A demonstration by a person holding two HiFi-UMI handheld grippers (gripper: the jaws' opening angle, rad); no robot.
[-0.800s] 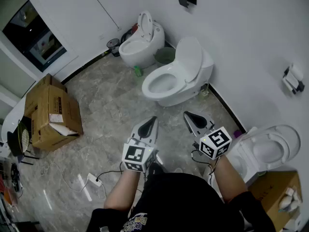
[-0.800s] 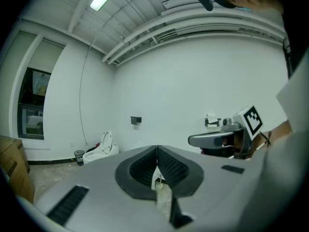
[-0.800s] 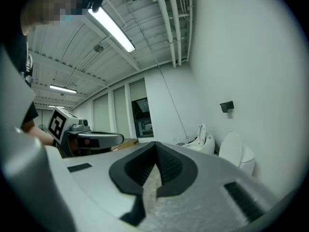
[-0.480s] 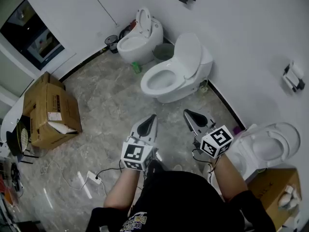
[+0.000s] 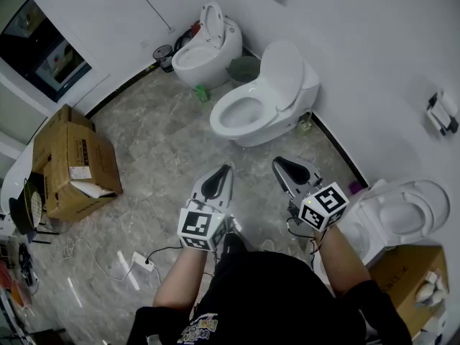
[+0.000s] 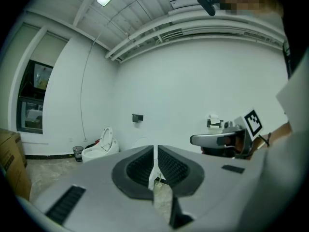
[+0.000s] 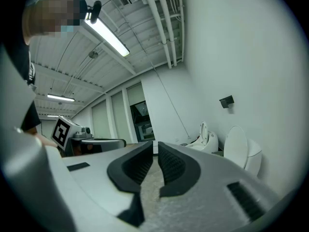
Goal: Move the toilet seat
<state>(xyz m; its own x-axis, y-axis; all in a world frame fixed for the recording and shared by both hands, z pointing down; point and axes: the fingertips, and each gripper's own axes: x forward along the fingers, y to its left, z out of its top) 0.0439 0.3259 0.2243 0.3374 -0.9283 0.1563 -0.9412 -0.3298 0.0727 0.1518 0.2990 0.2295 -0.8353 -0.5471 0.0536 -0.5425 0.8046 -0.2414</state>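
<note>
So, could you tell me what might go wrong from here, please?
The power strip lying on the floor near the person's feet could trip them. Both the left gripper and right gripper are shut and empty, so they could knock the toilet seat rather than grip it.

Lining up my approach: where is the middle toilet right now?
Head view, upper centre: the middle toilet stands against the wall, between the far toilet and the near toilet at the right edge.
</note>
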